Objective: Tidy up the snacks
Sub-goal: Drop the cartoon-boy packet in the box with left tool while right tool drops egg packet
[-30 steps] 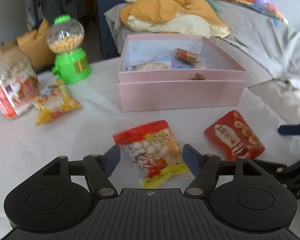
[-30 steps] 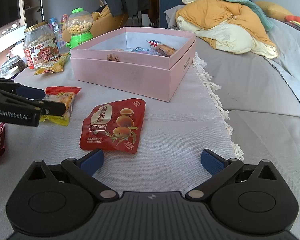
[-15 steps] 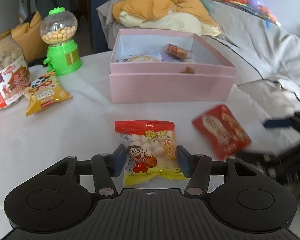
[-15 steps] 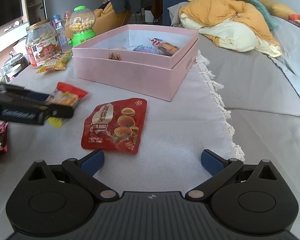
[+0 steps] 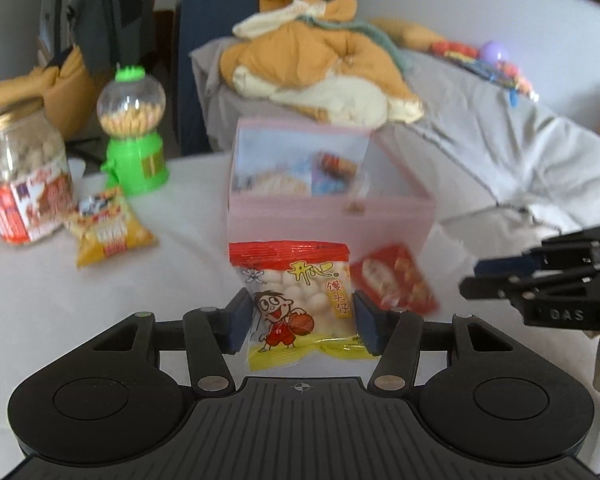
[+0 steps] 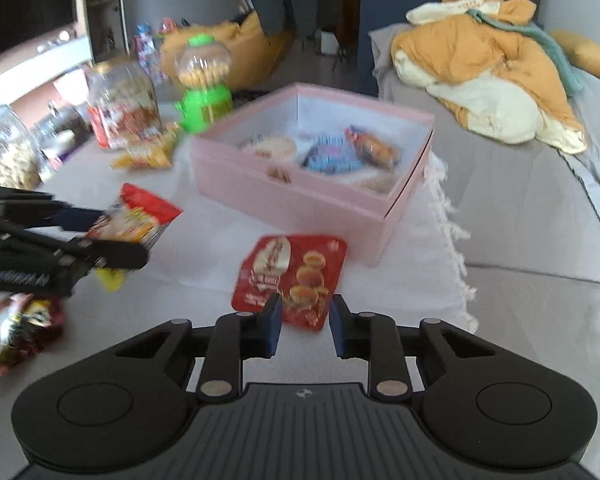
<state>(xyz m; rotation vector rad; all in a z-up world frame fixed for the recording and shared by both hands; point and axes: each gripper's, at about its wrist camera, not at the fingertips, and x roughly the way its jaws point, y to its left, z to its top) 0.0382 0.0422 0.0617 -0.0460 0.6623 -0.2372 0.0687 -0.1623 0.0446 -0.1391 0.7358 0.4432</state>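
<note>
My left gripper (image 5: 300, 326) is shut on a snack bag (image 5: 296, 300) with a red top, a cartoon boy and a yellow bottom edge. The bag hangs upright above the white cloth. In the right wrist view the left gripper (image 6: 116, 236) holds that bag (image 6: 140, 220) at the left. A red egg pouch (image 6: 292, 276) lies in front of the pink box (image 6: 292, 204). The jaws of my right gripper (image 6: 306, 316) are closing, with the pouch's near corner showing between the tips. I see no pad pressing it. The left wrist view shows the right gripper (image 5: 470, 280) beside the pouch (image 5: 392, 280).
The pink box (image 5: 328, 220) holds several wrapped snacks. A green candy dispenser (image 5: 134, 140), a plastic jar (image 5: 24, 184) and a yellow chip bag (image 5: 108, 232) stand at the left. A dark red pack (image 6: 16, 332) lies near the left edge. A grey-covered bed lies to the right.
The left gripper's jaws closed on the cartoon snack bag and raised it off the cloth. The right gripper's jaws went from wide apart to narrow over the red pouch's near corner.
</note>
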